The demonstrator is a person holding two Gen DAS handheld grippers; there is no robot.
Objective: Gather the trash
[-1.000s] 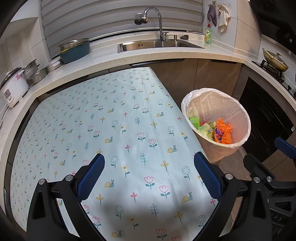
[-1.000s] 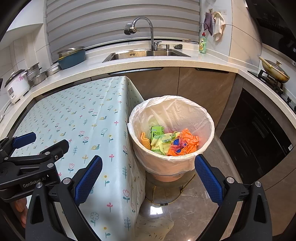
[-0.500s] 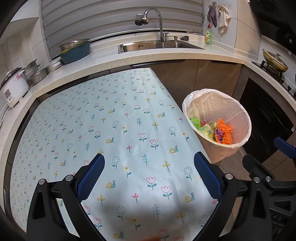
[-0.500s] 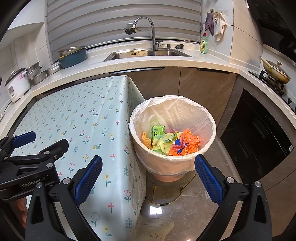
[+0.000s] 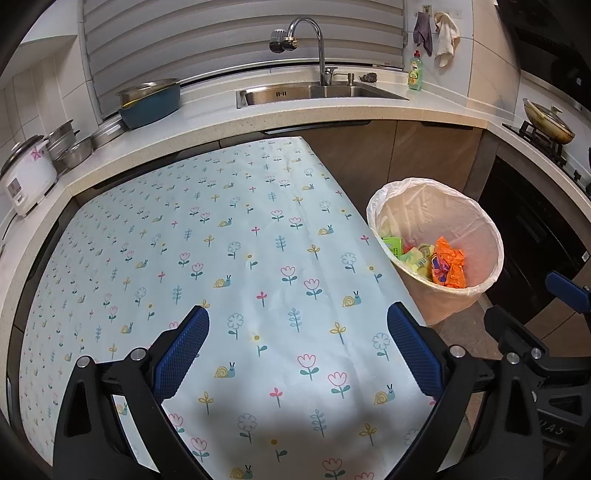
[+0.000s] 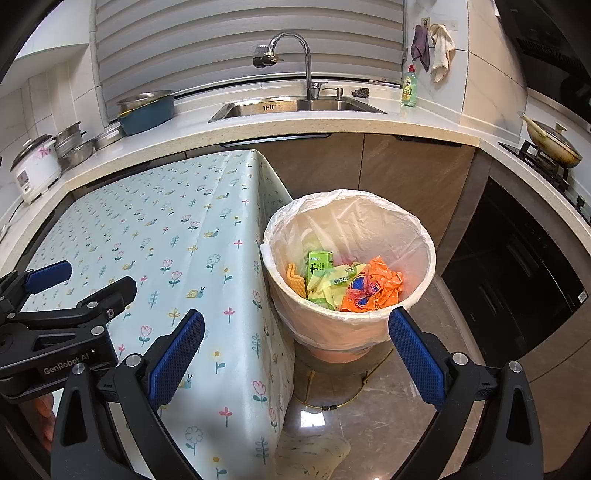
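A bin lined with a white bag [image 6: 424, 236] stands on the floor right of the table; it also shows in the left wrist view [image 5: 491, 236]. Inside lie an orange wrapper [image 6: 380, 284], a green carton [image 6: 319, 262] and yellow-green wrappers [image 6: 325, 288]. My left gripper [image 5: 297, 350] is open and empty above the flowered tablecloth [image 5: 221, 258]. My right gripper [image 6: 295, 350] is open and empty, just in front of the bin and above the floor. No loose trash shows on the table.
A counter runs behind with a sink [image 5: 317, 92], a faucet [image 5: 295, 33], a blue pan [image 5: 147, 99], pots and a rice cooker [image 5: 26, 177]. A stove with a wok [image 5: 546, 122] is at right. A dark oven front [image 6: 517, 266] faces the bin.
Both grippers have stayed nearly still and open. The view has shifted only slightly.
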